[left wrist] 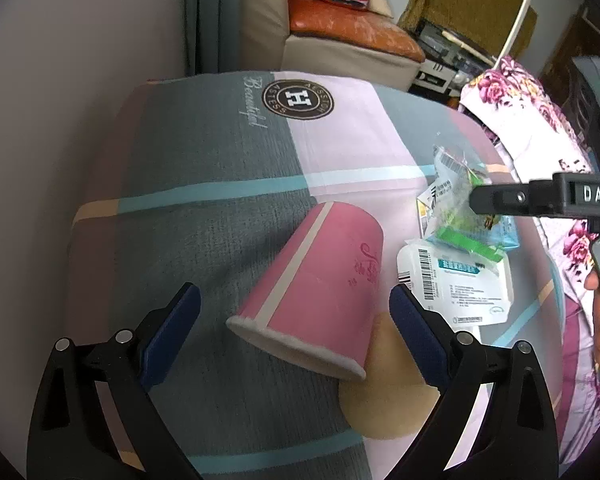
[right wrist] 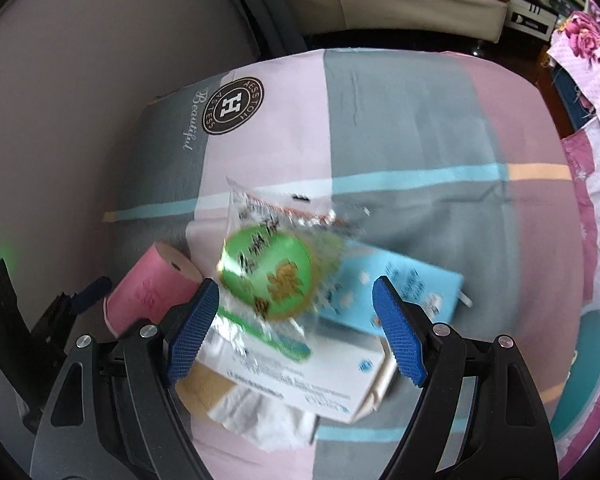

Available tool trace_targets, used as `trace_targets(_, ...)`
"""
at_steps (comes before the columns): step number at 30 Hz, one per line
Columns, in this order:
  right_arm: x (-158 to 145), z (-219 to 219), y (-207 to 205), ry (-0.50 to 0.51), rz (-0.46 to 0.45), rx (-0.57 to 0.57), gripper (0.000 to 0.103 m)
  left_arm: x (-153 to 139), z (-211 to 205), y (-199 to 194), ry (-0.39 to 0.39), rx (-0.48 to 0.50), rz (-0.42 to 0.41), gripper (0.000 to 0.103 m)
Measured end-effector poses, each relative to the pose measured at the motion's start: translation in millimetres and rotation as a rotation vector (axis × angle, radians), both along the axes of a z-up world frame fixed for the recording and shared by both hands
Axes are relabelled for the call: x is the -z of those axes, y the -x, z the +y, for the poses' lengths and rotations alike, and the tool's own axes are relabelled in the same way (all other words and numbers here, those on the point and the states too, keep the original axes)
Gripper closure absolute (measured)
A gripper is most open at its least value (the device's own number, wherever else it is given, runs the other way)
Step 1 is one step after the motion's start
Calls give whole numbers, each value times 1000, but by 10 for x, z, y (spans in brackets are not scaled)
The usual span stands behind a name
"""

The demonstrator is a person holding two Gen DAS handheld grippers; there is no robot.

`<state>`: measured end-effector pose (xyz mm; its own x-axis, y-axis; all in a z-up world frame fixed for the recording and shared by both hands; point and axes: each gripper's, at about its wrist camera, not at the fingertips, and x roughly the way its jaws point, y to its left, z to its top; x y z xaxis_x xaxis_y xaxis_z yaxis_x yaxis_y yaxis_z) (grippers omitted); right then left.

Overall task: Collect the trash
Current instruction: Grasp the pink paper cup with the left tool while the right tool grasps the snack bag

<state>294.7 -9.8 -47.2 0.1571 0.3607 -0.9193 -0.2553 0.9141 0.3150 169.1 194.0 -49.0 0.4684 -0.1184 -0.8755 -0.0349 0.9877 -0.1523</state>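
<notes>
Straddling the tipped pink paper cup [left wrist: 316, 284], your left gripper [left wrist: 296, 324] gapes open; squeeze gently around its middle, while your open right gripper [right wrist: 296, 320] hovers above the green wrapper [right wrist: 268, 276]

Each of the 2 fisheye views looks forward along its own fingers, tilted down at a patchwork cloth [left wrist: 204, 168]; the left wrist view sits close over a tipped pink paper cup [left wrist: 320, 280], facing the far sofa [left wrist: 348, 36]; the right wrist view hangs close above a green-printed wrapper [right wrist: 268, 276], and is blurred; both share the cup [right wrist: 152, 288], the wrapper [left wrist: 456, 200], the white packet [left wrist: 456, 284] and the round H logo [right wrist: 234, 106].
</notes>
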Motion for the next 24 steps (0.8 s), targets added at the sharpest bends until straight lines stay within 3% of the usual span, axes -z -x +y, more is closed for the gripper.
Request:
trace_targets(4,132,64,-63,-16,28,2,28,98,-23,-75,1,5,27,8)
trace_targets(10,108,75,-77,-33,-16,-1,28,185,14,-88,50,-26,25,10)
trace_targets(12,114,90,-73,-40,-31,-24,45,186,20,-80,81,-32,24,23)
trace_targets(14,134,93,-77,-66,-15,-39,78,160,21,-67,60,-54,12,25)
trace_targets(24,-146,-24,100,-111,-81,-48,79,-88,73,133,68,-120,-40,26)
